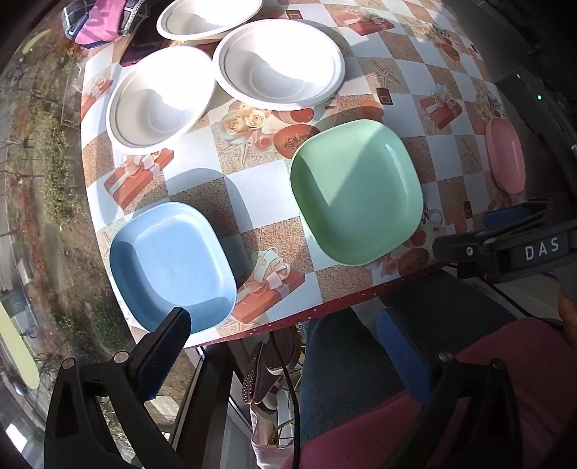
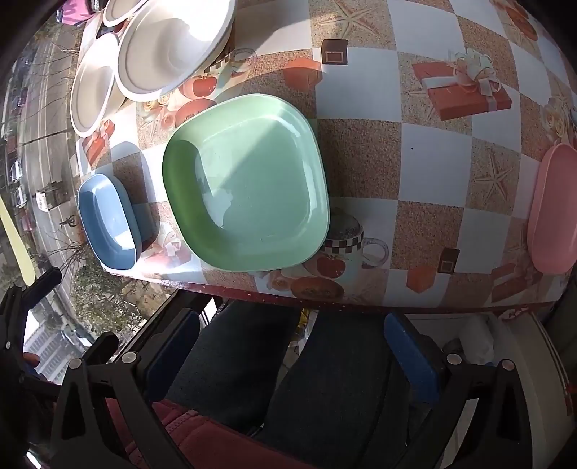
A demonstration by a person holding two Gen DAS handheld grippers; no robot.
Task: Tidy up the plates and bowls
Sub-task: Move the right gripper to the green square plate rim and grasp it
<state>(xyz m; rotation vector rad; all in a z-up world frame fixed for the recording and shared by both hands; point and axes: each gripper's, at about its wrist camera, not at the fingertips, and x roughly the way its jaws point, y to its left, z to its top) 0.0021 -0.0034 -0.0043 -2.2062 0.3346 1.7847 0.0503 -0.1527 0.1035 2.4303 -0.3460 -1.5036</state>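
at the bottom of the left wrist view the left gripper (image 1: 285, 346) hangs short of the desk (image 1: 259, 191) edge, jaws wide and holding nothing; one pad tip overlaps the near rim of the blue plate (image 1: 173, 265) in the picture, but contact cannot be told. the right gripper (image 2: 292, 346) sits at the bottom of the right wrist view over dark trousers, jaws wide, also holding nothing. just past the desk edge the blue plate lies at lower left and the green plate (image 1: 357, 191) to its right, apart from each other. the pink plate (image 2: 555, 213) is at the far right, cut off by the frame edge. further up, three white bowls (image 1: 277, 63) cluster at upper left; the farthest is cropped at the top. beyond them a pink and grey bundle of cloth (image 1: 101, 18) is too cut off to identify.
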